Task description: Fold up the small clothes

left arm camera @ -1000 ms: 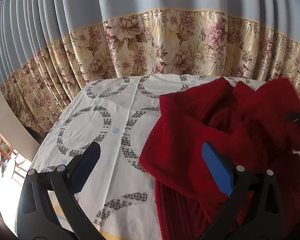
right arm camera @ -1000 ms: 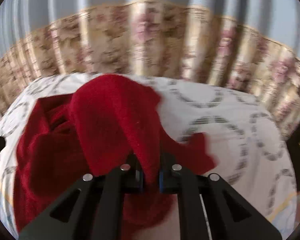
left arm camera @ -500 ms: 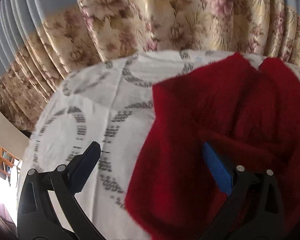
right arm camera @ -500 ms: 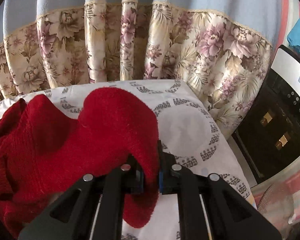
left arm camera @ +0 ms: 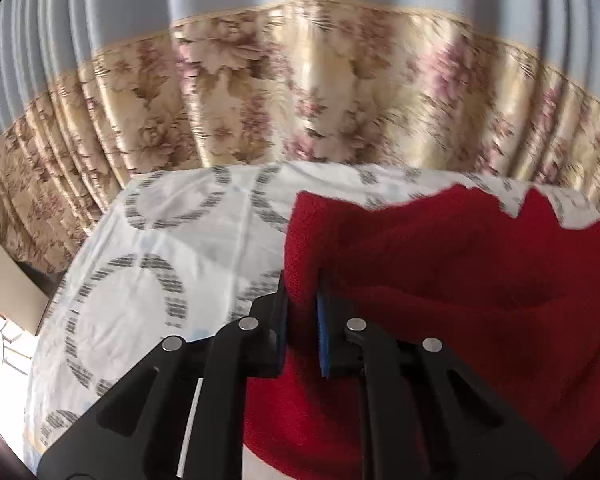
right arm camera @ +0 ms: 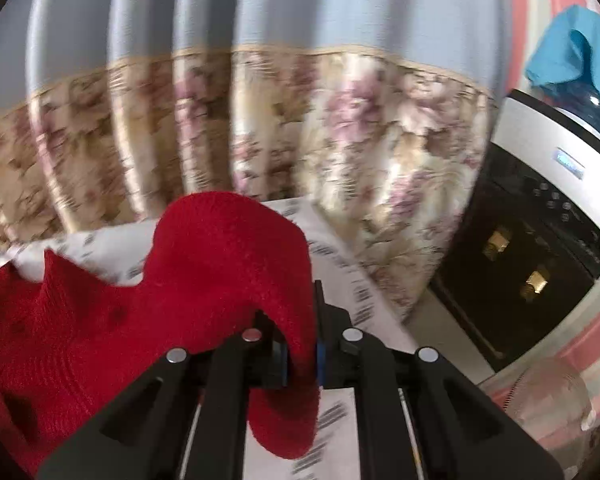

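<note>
Left claw: clamped on a fold of the red knit, fabric pinched between the black finger and the blue pad. The pinched fold stands up from the claw tips at the knit's left edge.

Right claw: clamped on another part of the same red knit. A rounded hump of fabric is raised above the tips, and a flap is hung down on the near side of the pads, over the cloth.

Knit location: spread between the two claws over the surface, which is covered by a white cloth with grey ring print. In the left view the garment is seen filling the right and near part of the surface, the left and far part of the cloth being left bare. In the right view the bulk is seen to the left, with a jagged far edge lifted off the cloth.

Background: a pleated curtain, blue-grey above and floral beige below, is hung just past the far edge of the surface. At far right in the right view, a white and black appliance is stood beside the surface, topped by a blue cloth. Both views are motion-blurred, so fine detail of the weave cannot be told.
</note>
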### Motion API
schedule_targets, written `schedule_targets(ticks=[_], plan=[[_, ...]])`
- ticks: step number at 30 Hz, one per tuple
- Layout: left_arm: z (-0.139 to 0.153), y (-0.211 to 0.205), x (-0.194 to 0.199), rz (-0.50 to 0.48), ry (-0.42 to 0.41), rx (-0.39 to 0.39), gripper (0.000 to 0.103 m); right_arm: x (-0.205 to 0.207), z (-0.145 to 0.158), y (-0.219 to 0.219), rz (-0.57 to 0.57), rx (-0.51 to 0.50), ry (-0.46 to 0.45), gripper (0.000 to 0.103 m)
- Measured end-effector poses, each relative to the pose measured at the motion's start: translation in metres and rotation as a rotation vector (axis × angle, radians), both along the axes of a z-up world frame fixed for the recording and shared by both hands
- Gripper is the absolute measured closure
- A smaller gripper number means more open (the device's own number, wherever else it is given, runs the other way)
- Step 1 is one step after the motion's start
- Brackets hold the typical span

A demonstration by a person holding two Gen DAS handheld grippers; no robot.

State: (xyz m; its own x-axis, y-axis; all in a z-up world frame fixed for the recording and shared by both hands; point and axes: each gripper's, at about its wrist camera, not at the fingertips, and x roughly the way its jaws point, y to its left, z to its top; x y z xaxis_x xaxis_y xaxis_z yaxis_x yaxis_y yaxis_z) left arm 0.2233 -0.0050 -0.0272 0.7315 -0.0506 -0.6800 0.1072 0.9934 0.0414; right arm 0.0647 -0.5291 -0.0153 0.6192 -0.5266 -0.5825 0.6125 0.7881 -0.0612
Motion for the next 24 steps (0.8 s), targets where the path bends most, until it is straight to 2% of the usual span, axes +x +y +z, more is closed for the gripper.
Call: schedule_targets(ticks=[4,7,8,9,11,12,13,14,16,19,24], plan=[[-0.001,0.027,0.014,0.07,0.007,-0.003,0.095,0.002,-0.006,-0.04,-0.067,0.044,0.018,0.094],[-0.017,0.033,0.021,0.068,0.056,0.032,0.094,0.014,-0.033,-0.055,-0.059,0.106,0.101,0.093],[-0.019,0.034,0.022,0.063,0.058,0.045,0.093,0.015,-0.038,-0.054,-0.058,0.098,0.112,0.081],[-0.022,0.035,0.021,0.062,0.058,0.052,0.086,0.015,-0.042,-0.052,-0.058,0.092,0.122,0.073],[-0.022,0.041,0.017,0.088,0.058,0.063,0.054,0.006,-0.044,-0.049,-0.068,0.101,0.118,0.043],[-0.019,0.046,0.014,0.107,0.046,0.065,0.018,-0.001,-0.043,-0.047,-0.07,0.109,0.103,0.038],[-0.014,0.051,0.009,0.117,0.023,0.065,0.007,-0.011,-0.039,-0.043,-0.053,0.116,0.088,0.036],[-0.007,0.054,-0.002,0.124,-0.012,0.073,0.003,-0.019,-0.038,-0.037,-0.044,0.111,0.087,0.036],[0.003,0.057,-0.025,0.103,-0.027,0.082,0.003,-0.04,-0.033,-0.022,-0.014,0.094,0.082,0.035],[0.015,0.059,-0.078,0.054,-0.045,0.051,0.003,-0.087,-0.033,0.024,0.104,0.086,0.07,0.035],[0.004,0.044,-0.183,-0.002,-0.063,0.066,0.003,-0.151,-0.048,0.099,0.217,0.105,0.058,0.035]])
